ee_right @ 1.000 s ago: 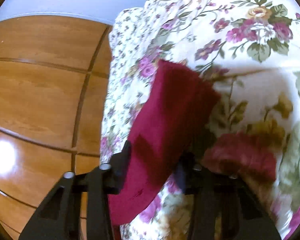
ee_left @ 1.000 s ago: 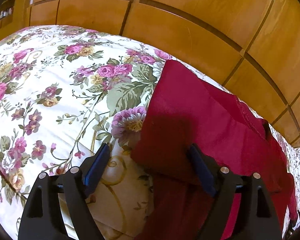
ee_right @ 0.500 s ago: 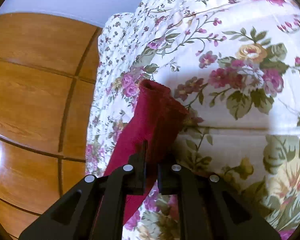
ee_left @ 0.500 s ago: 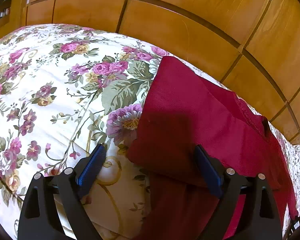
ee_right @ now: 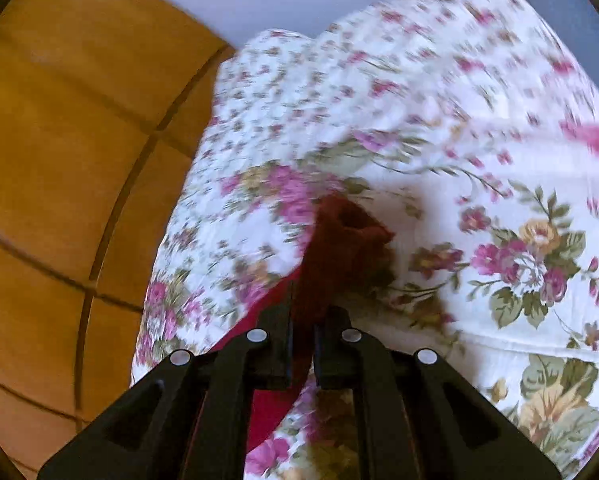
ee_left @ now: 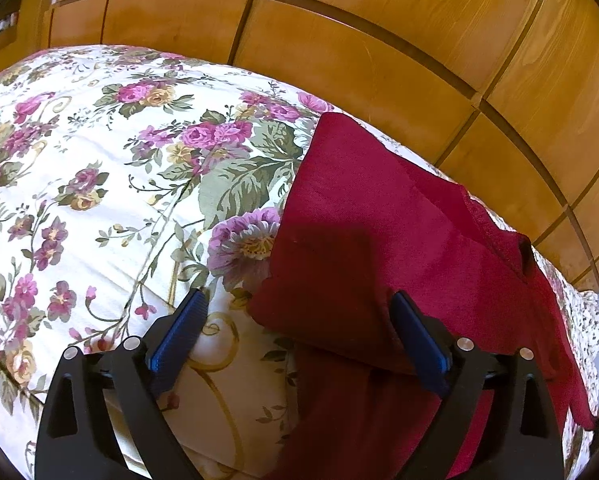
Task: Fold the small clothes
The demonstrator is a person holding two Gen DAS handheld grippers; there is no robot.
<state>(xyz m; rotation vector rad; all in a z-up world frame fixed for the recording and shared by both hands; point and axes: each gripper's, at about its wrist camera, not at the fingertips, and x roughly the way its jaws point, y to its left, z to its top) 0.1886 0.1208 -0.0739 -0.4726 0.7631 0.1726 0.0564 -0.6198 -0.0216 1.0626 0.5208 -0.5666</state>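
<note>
Both views bright, warm daylight, w/ strong fisheye bending at edges, dark corners. Left wrist view sharp; a soft shadow falls on the red cloth [ee_left: 379, 216]. Right wrist view motion-blurred, esp. upper bedspread [ee_right: 399, 92]; light source probably off-frame.

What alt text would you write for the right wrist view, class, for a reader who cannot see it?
The right tool is shut on a bunched fold of dark red garment, held above a white floral bedspread. Wooden panels fill the left side, and the picture is blurred.
</note>
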